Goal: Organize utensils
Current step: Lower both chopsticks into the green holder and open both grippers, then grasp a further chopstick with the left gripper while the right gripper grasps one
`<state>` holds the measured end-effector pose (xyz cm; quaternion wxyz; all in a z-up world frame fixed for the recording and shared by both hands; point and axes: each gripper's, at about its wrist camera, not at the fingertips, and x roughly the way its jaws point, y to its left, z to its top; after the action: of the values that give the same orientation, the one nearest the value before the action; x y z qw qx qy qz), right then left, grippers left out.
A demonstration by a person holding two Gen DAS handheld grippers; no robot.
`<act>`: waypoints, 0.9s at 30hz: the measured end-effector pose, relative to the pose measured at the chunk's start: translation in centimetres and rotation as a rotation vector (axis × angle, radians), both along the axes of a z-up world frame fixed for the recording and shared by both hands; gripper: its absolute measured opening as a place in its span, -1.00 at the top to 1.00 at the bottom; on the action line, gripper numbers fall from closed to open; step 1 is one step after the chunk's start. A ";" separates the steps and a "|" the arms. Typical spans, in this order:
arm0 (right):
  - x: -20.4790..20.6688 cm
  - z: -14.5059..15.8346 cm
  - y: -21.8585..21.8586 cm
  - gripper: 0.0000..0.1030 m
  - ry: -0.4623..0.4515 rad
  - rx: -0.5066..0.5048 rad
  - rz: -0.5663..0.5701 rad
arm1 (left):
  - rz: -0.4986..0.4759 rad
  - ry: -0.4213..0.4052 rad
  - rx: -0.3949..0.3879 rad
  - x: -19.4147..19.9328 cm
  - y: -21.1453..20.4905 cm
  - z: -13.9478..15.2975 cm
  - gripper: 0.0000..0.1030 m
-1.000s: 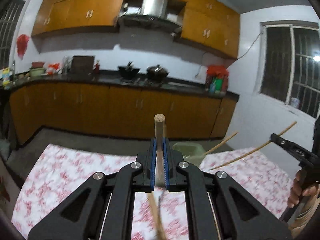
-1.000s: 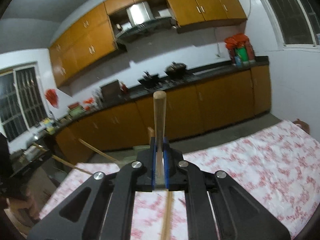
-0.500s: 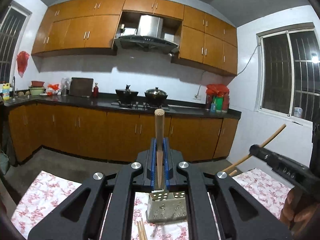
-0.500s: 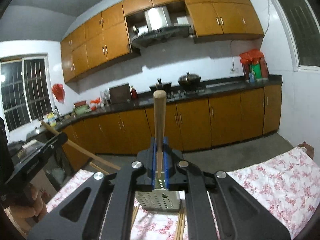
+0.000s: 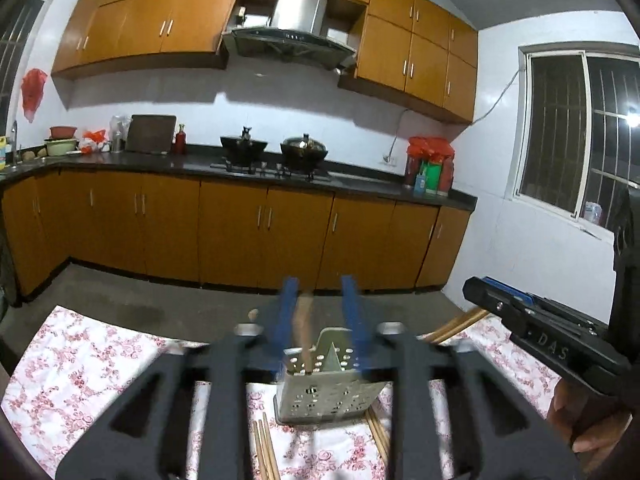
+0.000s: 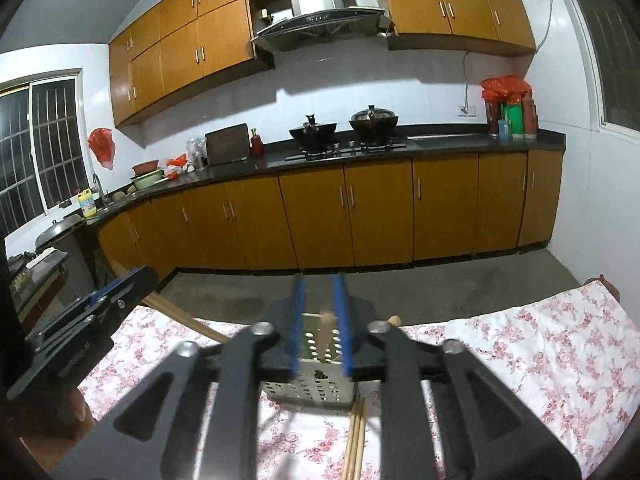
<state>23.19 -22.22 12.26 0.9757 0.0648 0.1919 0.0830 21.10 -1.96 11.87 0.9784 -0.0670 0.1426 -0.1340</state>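
A perforated metal utensil holder [image 5: 326, 386] stands on the floral tablecloth [image 5: 80, 364]; it also shows in the right wrist view [image 6: 316, 380]. My left gripper [image 5: 320, 320] is open above it, and a wooden stick [image 5: 306, 332], blurred, is dropping between the jaws into the holder. My right gripper [image 6: 320, 320] is open too, with another wooden stick [image 6: 325, 336] standing free in the holder. Loose chopsticks [image 5: 264, 452] lie on the cloth in front of the holder, and they also show in the right wrist view [image 6: 356, 436].
The right gripper body [image 5: 548, 336] shows at the left wrist view's right edge, over more sticks [image 5: 452, 326]. The left gripper body [image 6: 80, 320] shows at the right wrist view's left. Kitchen cabinets [image 5: 240, 232] and a counter stand beyond the table's far edge.
Both grippers were shut on upright wooden sticks; both have opened over the holder and let them go. The sticks have dropped down into the holder.
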 end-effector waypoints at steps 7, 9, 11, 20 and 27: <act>-3.3 1.7 -2.2 0.23 -0.078 0.015 -0.048 | 0.008 -0.048 -0.042 -2.1 1.0 1.6 0.12; -4.7 1.5 -3.6 0.19 -0.083 0.018 -0.087 | 0.014 -0.062 -0.061 -3.1 1.8 1.9 0.09; -5.5 0.6 -5.0 0.18 -0.061 0.015 -0.124 | 0.036 -0.077 -0.070 -4.9 3.0 1.9 0.06; -4.9 -11.6 -8.6 0.44 0.323 0.057 -0.148 | 0.161 0.150 0.061 -6.1 5.8 -6.3 0.05; -5.6 -18.8 -3.9 0.65 0.508 0.028 -0.003 | 0.119 0.375 0.117 -5.6 5.4 -13.6 0.10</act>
<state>17.56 -26.16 -6.53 0.8954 0.0972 0.4295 0.0651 15.47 3.46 -1.75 0.9431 -0.0423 0.3257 -0.0528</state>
